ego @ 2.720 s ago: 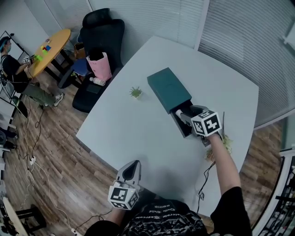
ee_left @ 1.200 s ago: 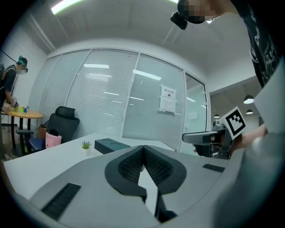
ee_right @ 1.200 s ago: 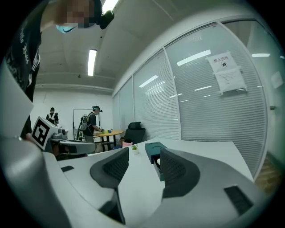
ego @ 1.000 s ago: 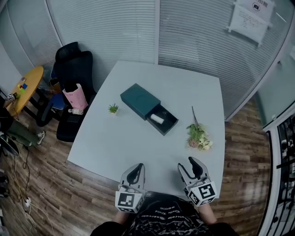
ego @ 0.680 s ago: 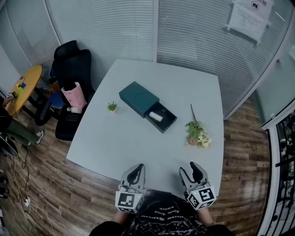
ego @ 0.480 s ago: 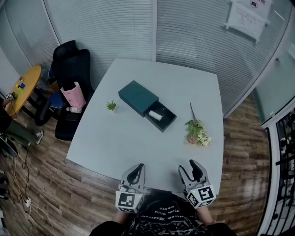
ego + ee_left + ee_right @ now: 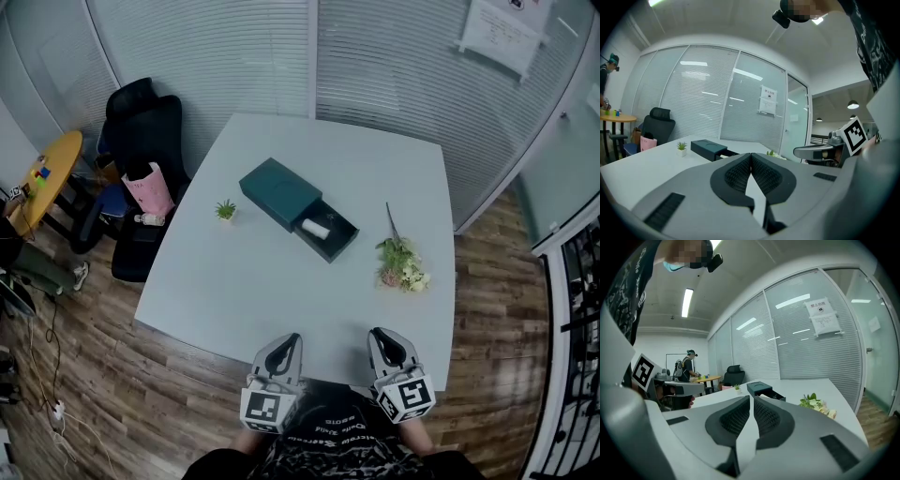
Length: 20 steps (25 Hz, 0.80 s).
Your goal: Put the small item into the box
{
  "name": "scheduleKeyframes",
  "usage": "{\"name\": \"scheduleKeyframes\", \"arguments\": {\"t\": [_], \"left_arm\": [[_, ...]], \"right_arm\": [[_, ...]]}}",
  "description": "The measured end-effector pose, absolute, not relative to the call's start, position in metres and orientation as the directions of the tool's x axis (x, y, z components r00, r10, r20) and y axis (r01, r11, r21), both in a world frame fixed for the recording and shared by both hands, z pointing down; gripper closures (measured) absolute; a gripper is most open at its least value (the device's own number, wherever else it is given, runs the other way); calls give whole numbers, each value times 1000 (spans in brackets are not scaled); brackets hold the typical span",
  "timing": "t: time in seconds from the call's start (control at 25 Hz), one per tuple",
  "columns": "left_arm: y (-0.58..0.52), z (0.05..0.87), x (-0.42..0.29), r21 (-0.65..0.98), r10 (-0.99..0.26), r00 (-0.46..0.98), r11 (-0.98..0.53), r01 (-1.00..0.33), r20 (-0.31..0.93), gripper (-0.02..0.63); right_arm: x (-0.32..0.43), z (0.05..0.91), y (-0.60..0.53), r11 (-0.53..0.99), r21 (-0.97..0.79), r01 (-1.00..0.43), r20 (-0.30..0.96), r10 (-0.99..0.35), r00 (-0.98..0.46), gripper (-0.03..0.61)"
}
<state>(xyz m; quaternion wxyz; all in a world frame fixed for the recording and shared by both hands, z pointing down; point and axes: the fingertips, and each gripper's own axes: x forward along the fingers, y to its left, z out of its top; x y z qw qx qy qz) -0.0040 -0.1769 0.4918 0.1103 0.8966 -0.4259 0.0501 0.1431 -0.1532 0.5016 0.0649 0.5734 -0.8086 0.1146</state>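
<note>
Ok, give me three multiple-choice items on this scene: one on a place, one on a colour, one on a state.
1. Where does the small white item lie?
A. On the table by the flowers
B. In the drawer of the box
C. Beside the potted plant

2. What colour is the box?
A. Dark teal
B. Red
C. Yellow

3. How does the drawer stand?
A. Pushed fully in
B. Pulled out
C. Taken off and lying on the floor

Answers:
1. B, since the head view shows the item lying inside the drawer's walls.
2. A, since the lid shows dark teal against the pale table.
3. B, since the drawer sticks out of the box's end with its inside in view.
</note>
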Motion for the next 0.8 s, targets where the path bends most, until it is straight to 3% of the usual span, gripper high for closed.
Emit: {"name": "scheduleKeyframes", "arguments": {"t": [0.2,0.36,0.8], "left_arm": [[-178,484,3,156,-754,644,-626,-764,131,595],[-177,492,3,159,-744,644,-624,-765,179,594],[-182,493,13,164,-733,658,-638,-753,171,594]], "right_arm": [[141,501,-154,332,-99,-938,233,-909,-346,568],[135,501,-153,361,-71,-930,249,-896,-367,569],[132,501,-157,376,-23,-926,275,-888,-368,571]]}}
